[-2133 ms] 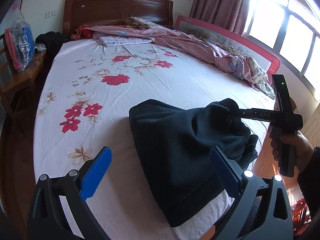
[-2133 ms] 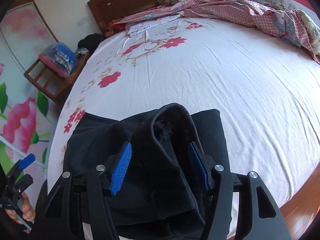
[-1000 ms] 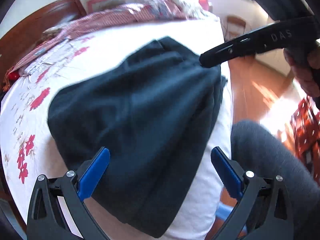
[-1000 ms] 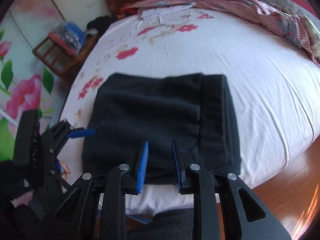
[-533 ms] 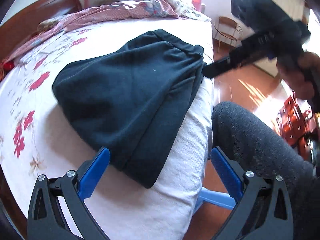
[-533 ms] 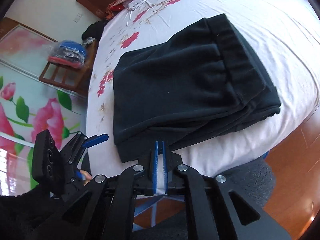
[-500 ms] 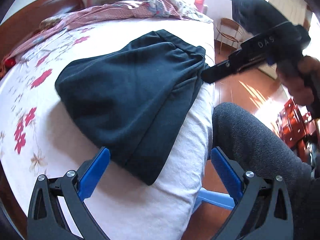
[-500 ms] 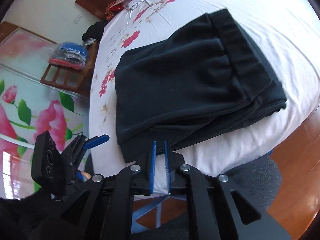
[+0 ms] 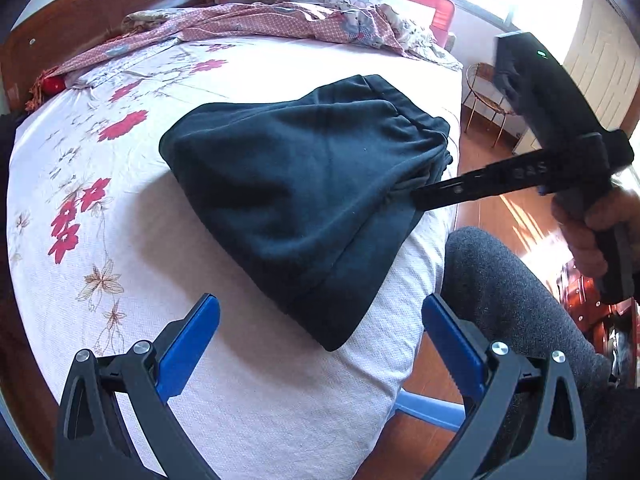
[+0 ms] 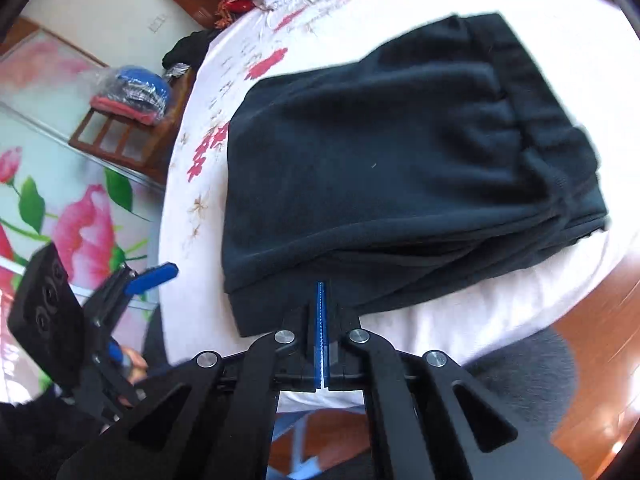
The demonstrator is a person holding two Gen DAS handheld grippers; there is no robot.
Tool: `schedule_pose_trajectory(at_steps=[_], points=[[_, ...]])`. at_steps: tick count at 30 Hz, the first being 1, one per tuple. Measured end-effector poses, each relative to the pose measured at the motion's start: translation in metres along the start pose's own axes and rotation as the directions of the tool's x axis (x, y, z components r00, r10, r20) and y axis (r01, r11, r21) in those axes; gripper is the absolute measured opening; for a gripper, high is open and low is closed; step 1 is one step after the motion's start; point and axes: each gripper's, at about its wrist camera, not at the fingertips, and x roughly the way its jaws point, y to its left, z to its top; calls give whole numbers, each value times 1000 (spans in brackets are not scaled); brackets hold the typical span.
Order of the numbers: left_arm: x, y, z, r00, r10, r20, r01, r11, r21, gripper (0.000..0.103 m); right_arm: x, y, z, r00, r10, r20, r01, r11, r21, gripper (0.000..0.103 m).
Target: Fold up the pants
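The folded black pants (image 9: 304, 184) are laid at the bed's (image 9: 120, 216) near edge, nudged at their side by the pressed-together right gripper (image 10: 321, 300) as if for tidying, while the left gripper (image 9: 320, 332) is held spread and empty

Black left tool (image 9: 320, 332) with blue pads, silver screws; person wears grey trousers (image 9: 520, 300).

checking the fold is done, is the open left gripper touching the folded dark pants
Apart. In the left wrist view the left gripper hangs open, its blue fingers short of the folded dark pants.
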Motion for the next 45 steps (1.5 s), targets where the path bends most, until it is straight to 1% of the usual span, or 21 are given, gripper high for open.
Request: schedule_pose_trajectory(at_steps=[2, 6, 8, 9, 11, 13, 15, 18, 20, 22, 25, 27, 28, 32, 34, 38, 39, 40, 41, 43, 45], points=[[2, 2, 2, 1000, -3, 4, 3, 1000, -6, 101, -12, 0, 1, 994, -98, 56, 101, 994, -49, 0], [11, -18, 24, 996, 23, 87, -31, 995, 97, 101, -48, -7, 48, 976, -70, 207, 94, 990, -109, 2], [24, -33, 41, 991, 39, 127, -60, 984, 169, 101, -58, -18, 87, 954, -120, 276, 158, 980, -120, 30], [34, -42, 51, 988, 39, 147, -68, 977, 200, 101, -55, -22, 109, 962, -91, 259, 133, 980, -151, 49], [57, -60, 68, 987, 38, 155, -78, 961, 266, 101, -41, -15, 145, 968, -117, 221, 172, 953, -249, 51], [75, -77, 76, 992, 15, 127, -56, 944, 324, 101, -20, 1, 169, 958, -220, 183, 279, 861, -425, 61], [94, -95, 75, 996, -13, 83, -20, 921, 388, 101, 4, 9, 180, 958, -270, 100, 277, 770, -574, 62], [123, -106, 65, 1000, 4, 2, -4, 913, 407, 101, 34, -10, 182, 929, -369, -4, 281, 715, -640, 62], [129, -108, 59, 999, 30, 19, -35, 904, 426, 101, 47, -27, 184, 902, -431, -23, 319, 701, -638, 28], [130, -108, 57, 999, 37, 20, -42, 904, 426, 101, 37, -25, 175, 893, -449, 34, 355, 656, -666, 14], [129, -107, 53, 999, 35, 27, -43, 895, 443, 101, 15, -4, 161, 870, -458, 185, 448, 575, -684, 13], [127, -103, 53, 999, 19, 30, -30, 903, 428, 101, 25, -18, 165, 860, -486, 156, 458, 601, -655, 14], [128, -103, 52, 999, 24, 31, -34, 901, 432, 101, 31, -29, 168, 853, -501, 148, 473, 621, -625, 32], [118, -106, 58, 1000, 18, 19, -24, 909, 417, 101, -9, -50, 174, 926, -350, 140, 375, 813, -446, 40], [103, -101, 63, 999, -33, 8, 28, 936, 350, 101, -38, -44, 163, 919, -329, 216, 390, 832, -394, 40], [71, -83, 56, 992, -122, 29, 110, 958, 263, 101, -59, -43, 111, 979, -79, 187, 127, 957, -260, 40], [75, -78, 52, 991, -131, 2, 126, 960, 251, 101, -54, -46, 95, 982, -60, 180, 105, 962, -254, 40], [82, -76, 49, 993, -119, -20, 120, 963, 243, 101, -42, -56, 80, 976, -137, 172, 176, 955, -237, 40], [89, -75, 46, 994, -99, -44, 107, 964, 244, 101, -26, -75, 68, 968, -209, 140, 236, 947, -219, 40], [94, -78, 42, 994, -104, -39, 111, 953, 282, 101, -24, -134, 55, 982, -49, 184, 56, 998, -37, 22], [88, -85, 43, 997, -73, -39, 82, 948, 306, 101, -39, -142, 57, 974, -74, 213, 68, 997, 39, 7]])
